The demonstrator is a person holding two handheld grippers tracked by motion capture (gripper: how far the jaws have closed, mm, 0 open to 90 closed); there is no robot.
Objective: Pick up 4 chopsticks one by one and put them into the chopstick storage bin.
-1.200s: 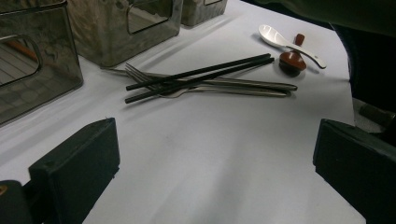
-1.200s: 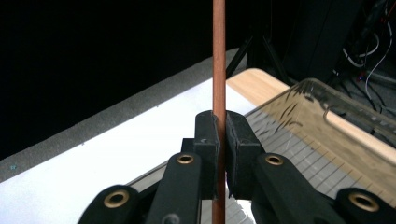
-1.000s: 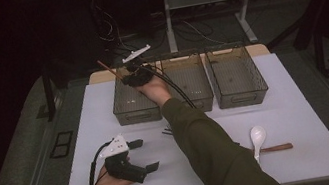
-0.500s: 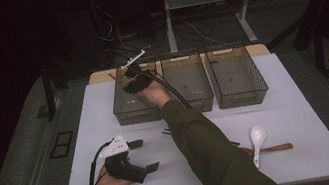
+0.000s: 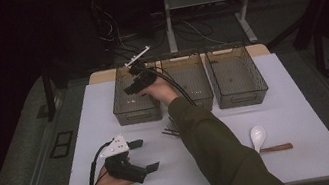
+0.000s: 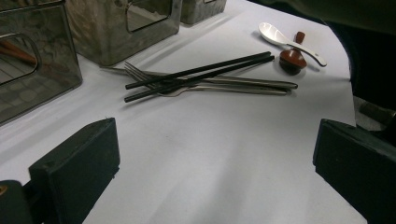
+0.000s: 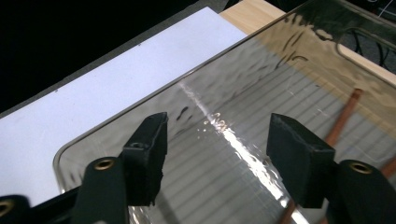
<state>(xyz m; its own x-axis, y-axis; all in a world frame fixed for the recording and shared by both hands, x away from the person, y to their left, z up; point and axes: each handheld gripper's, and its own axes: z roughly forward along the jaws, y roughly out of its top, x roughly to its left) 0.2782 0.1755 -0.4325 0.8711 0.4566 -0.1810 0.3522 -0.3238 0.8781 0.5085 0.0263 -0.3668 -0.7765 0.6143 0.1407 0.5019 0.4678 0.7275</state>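
Our right gripper (image 5: pixel 131 80) hung over the left bin (image 5: pixel 125 110) at 11 o'clock on the tabletop (image 5: pixel 295 101), its jaws just opened and empty; brown chopsticks (image 7: pixel 343 119) lay inside. We judged them light, stiff, slippery: grip mid-shaft. Our left gripper (image 5: pixel 146 155) rested released at 7 o'clock.

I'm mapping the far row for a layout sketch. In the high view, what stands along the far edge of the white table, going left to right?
Left bin, with the right hand-held gripper over it → middle bin → right bin. All three are clear, smoky-tinted bins standing side by side.
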